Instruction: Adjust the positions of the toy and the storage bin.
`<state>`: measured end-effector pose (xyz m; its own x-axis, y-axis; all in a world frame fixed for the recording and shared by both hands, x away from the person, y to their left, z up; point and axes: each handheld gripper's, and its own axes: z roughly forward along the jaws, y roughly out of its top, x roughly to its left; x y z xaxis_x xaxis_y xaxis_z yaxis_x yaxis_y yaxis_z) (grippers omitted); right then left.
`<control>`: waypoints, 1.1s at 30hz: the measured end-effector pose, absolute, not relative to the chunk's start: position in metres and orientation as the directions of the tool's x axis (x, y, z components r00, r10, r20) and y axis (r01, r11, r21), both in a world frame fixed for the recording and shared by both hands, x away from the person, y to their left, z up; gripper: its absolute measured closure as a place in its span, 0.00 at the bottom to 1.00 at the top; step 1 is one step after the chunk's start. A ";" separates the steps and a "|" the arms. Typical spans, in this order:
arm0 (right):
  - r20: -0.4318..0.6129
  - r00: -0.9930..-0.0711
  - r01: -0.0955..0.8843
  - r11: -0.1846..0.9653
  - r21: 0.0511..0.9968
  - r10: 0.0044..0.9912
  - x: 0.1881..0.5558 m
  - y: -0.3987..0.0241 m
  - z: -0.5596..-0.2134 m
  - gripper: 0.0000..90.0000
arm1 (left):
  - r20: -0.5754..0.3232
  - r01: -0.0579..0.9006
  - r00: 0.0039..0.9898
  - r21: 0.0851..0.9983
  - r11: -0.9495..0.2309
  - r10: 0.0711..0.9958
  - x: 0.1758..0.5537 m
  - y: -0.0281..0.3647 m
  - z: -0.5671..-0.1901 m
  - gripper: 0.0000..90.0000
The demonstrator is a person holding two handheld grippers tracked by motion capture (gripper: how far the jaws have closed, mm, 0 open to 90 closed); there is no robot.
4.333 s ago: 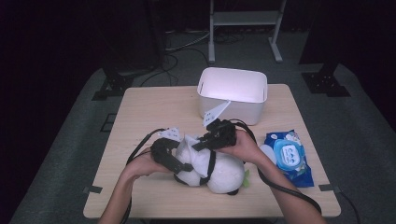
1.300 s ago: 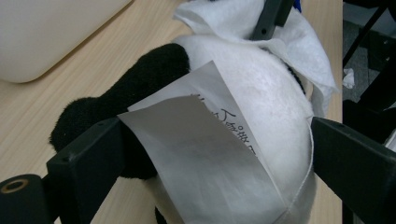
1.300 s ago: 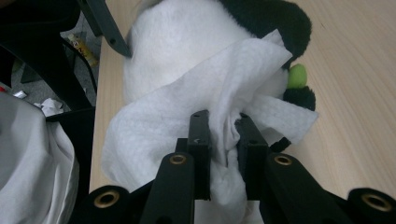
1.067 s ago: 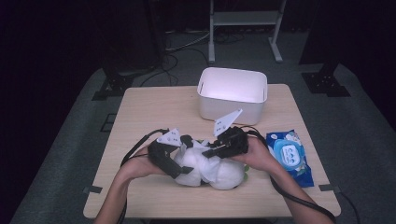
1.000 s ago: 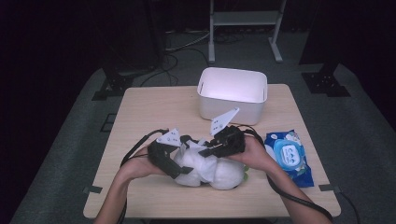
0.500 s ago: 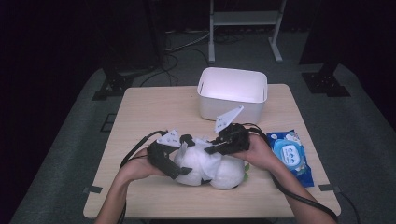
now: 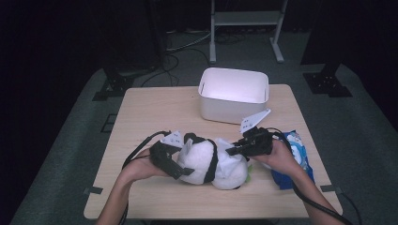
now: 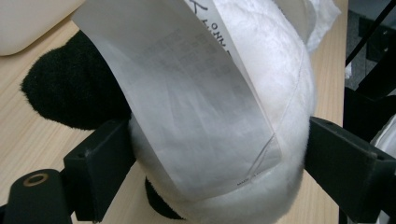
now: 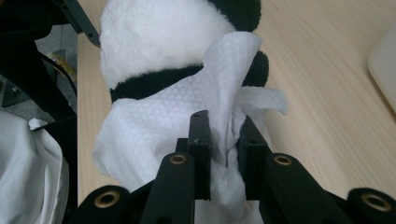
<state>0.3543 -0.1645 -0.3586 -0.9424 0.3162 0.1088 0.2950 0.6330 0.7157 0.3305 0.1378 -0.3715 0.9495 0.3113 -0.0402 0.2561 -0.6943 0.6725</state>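
1. The toy panda [image 7: 209,161] lies on its side on the table [image 7: 155,108], near the front edge and in front of the white box [image 7: 233,95].
2. The left tongs [image 8: 215,163] hug the panda's white body, one jaw on each side, and they have just been squeezing in a little. Keep that hug soft but firm, so the panda does not roll.
3. The right tongs [image 9: 223,161] are pinched shut on a white wipe [image 9: 187,116]. The wipe lies spread over the panda's fur.
4. Rub with slow, short strokes. Press lightly, so the wipe stays flat and does not bunch up.
5. Watch the paper tag [image 8: 187,93] on the panda. I think it could tear if the wipe drags on it.
6. The blue pack of wipes [image 7: 293,159] lies just beside the right hand [image 7: 281,157], ready if a fresh wipe is needed.
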 end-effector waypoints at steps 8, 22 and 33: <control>0.099 -0.948 0.275 0.628 0.728 0.301 0.347 -0.159 -0.363 0.87 | -0.015 0.222 0.955 0.696 -0.683 0.295 0.326 0.141 -0.356 0.10; 0.077 -0.973 0.206 0.663 0.719 0.219 0.327 -0.144 -0.355 0.87 | 0.008 0.162 0.977 0.632 -0.757 0.215 0.333 0.114 -0.350 0.02; 0.023 -0.996 0.079 0.690 0.719 0.090 0.327 -0.078 -0.338 0.87 | -0.064 0.200 0.973 0.710 -0.675 0.221 0.332 0.129 -0.371 0.02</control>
